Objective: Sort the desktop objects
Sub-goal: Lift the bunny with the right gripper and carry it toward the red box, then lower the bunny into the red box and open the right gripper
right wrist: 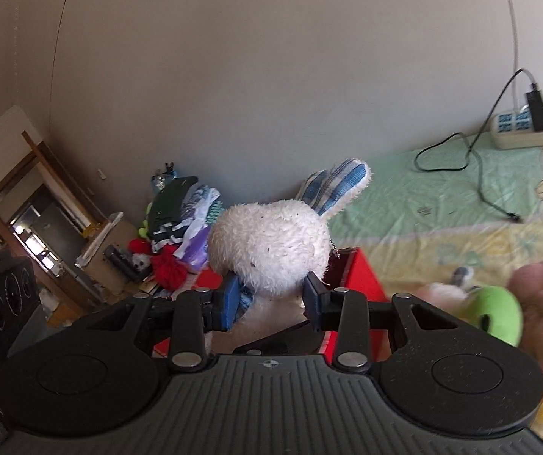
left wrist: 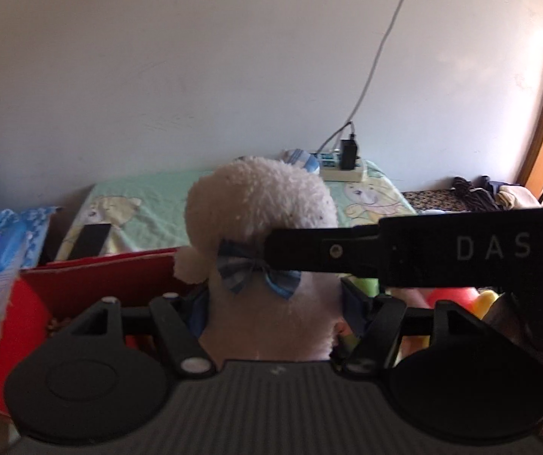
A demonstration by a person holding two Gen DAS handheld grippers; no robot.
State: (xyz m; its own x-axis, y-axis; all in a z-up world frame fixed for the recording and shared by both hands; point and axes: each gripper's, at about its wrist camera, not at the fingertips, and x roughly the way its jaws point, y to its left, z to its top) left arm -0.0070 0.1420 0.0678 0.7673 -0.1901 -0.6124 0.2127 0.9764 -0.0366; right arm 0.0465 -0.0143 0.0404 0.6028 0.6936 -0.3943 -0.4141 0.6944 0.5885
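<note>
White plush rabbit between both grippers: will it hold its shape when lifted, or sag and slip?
The white plush rabbit is fluffy fabric, so probably light and squashy. The right gripper pinches its neck, which looks compressed; expect sagging. Its striped ear would likely flop. The fur grips the left gripper too, so slipping seems unlikely.
</note>
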